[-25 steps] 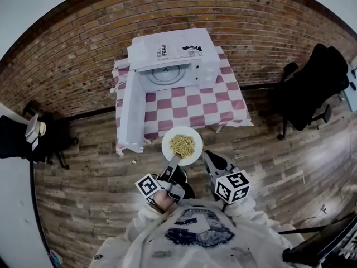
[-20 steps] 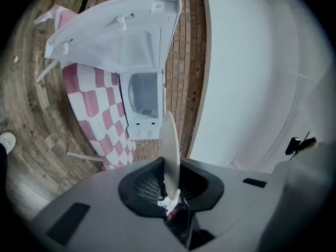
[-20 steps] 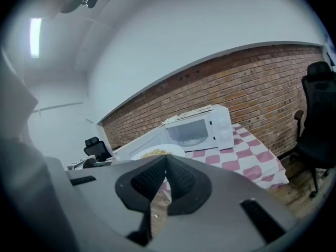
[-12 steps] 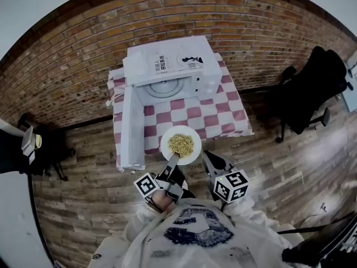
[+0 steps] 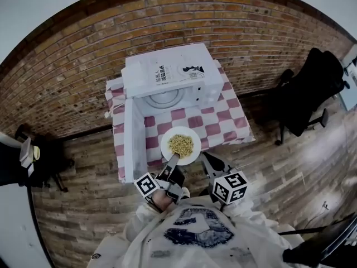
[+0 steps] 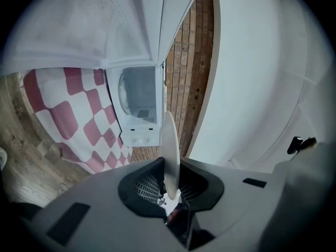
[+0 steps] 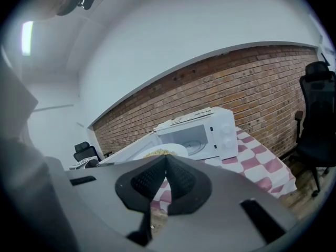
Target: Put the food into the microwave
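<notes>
A white plate of yellowish food point(image 5: 181, 146) hangs over the front edge of the checked table point(image 5: 225, 123). My left gripper point(image 5: 172, 162) is shut on the plate's near rim; in the left gripper view the plate point(image 6: 169, 150) stands edge-on between the pads of that gripper point(image 6: 169, 181). The white microwave point(image 5: 167, 77) sits at the back of the table, its door point(image 5: 134, 144) swung open to the left and its cavity point(image 5: 165, 98) showing. My right gripper point(image 5: 208, 162) is shut and empty, just right of the plate. In the right gripper view, the plate point(image 7: 160, 153) and microwave point(image 7: 202, 133) lie beyond the right gripper point(image 7: 166, 163).
A brick wall point(image 5: 67, 54) runs behind the table. A black office chair point(image 5: 309, 88) stands to the right, and another dark chair with items on it point(image 5: 30, 152) at the left. The open door juts out past the table's left front corner over the wooden floor point(image 5: 83, 205).
Both grippers and the plate have come forward toward the table. The plate, earlier short of the table's front edge, now reaches over it.
</notes>
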A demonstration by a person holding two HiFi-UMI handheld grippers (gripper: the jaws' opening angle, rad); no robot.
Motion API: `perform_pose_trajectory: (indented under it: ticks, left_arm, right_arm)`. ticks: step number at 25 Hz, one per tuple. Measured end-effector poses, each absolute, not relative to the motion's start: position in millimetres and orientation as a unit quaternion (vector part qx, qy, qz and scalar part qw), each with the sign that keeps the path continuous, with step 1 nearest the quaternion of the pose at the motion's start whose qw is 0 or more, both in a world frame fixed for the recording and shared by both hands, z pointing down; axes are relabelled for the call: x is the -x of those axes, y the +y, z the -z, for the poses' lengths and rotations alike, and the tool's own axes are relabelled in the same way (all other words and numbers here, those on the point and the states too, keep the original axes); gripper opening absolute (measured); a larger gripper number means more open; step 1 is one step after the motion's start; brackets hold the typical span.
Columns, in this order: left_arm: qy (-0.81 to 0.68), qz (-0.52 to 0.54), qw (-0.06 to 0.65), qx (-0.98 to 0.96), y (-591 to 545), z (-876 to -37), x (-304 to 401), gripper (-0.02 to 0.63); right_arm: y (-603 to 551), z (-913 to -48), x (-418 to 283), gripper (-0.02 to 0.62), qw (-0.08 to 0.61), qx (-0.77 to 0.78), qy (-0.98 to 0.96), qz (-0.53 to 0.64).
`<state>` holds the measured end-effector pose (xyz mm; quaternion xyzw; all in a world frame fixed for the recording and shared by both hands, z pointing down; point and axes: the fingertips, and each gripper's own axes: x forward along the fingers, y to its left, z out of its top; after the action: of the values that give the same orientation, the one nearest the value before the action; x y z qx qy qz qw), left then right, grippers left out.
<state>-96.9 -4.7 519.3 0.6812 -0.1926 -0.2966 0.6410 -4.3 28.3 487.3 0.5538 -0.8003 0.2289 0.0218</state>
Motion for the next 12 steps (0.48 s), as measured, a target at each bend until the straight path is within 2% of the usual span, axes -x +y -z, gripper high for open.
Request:
perform_pose_trajectory:
  ticks: [12]
  left_arm:
    - [-0.210,0.305,0.653,-0.661,-28.4,-533.8,89.5,0.063]
  right_arm:
    - [-0.4,-497.3,-5.8,0.014,0.035,-0.545,-0.801,-0.244]
